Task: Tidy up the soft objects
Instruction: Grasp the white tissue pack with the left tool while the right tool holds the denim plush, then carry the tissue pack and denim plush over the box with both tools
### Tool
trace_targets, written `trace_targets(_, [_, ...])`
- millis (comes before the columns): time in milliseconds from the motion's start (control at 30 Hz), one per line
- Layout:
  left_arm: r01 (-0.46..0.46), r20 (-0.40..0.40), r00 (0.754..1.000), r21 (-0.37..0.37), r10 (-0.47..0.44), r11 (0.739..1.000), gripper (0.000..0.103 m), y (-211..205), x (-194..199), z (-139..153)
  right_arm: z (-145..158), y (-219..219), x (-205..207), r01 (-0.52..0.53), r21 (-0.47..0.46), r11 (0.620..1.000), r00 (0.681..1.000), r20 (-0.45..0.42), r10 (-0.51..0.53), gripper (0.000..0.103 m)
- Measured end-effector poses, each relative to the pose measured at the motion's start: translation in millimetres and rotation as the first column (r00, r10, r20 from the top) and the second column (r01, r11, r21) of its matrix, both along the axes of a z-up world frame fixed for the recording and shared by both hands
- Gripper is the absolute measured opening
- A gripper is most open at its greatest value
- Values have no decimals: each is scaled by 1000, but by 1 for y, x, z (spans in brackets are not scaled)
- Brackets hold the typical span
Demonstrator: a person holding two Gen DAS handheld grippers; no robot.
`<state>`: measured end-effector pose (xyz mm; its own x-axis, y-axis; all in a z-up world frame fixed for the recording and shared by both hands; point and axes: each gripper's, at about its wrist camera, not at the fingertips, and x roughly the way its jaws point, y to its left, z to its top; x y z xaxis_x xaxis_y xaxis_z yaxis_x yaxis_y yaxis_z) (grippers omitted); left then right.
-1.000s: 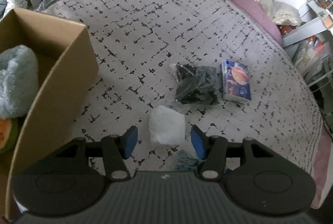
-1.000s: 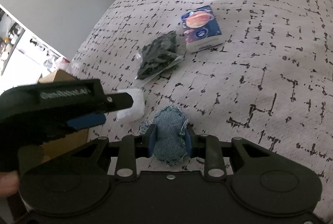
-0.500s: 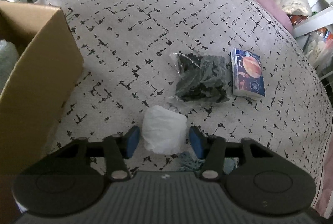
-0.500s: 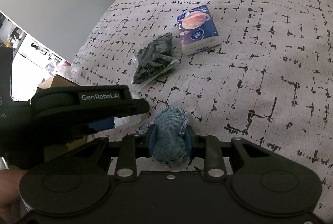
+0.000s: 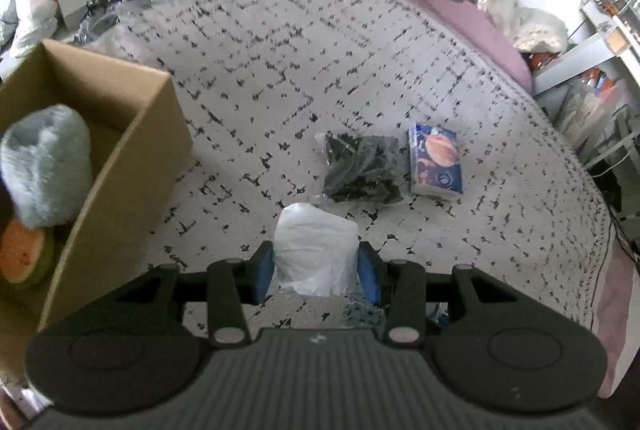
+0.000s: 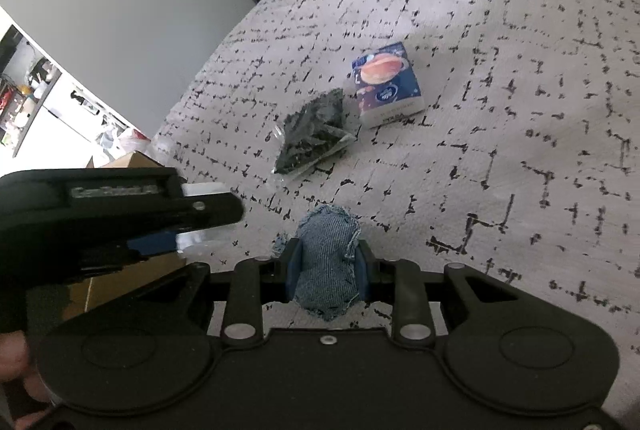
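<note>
Your left gripper (image 5: 316, 266) has just closed its jaws on the white plastic bundle (image 5: 316, 246), while your right gripper (image 6: 328, 266) clamps the denim pouch (image 6: 328, 258) above the patterned bedspread (image 6: 500, 150).

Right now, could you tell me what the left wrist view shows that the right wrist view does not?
Only the left wrist view looks into the cardboard box, showing a fluffy grey toy and a watermelon-slice plush. Only the right wrist view shows the right gripper clamping a denim pouch. Both show the left gripper holding the white bag, the dark packet and the tissue pack.
</note>
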<state>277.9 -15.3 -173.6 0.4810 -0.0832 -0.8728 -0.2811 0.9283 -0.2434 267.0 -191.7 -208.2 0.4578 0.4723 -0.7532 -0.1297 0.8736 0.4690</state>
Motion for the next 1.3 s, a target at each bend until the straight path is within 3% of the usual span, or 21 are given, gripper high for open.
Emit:
trace_targets(500, [-17, 85, 996, -12, 18, 1000, 43, 20, -51, 52, 38, -11, -32, 46, -4, 999, 993, 112, -45, 28])
trace_targets(800, [-38, 149, 988, -30, 42, 999, 43, 38, -81, 84, 77, -10, -51, 78, -39, 996, 979, 192, -69, 28])
trace_targets(1300, [-89, 227, 969, -37, 95, 995, 43, 90, -121, 118, 126, 23, -70, 24, 30, 999, 971, 235, -31, 28])
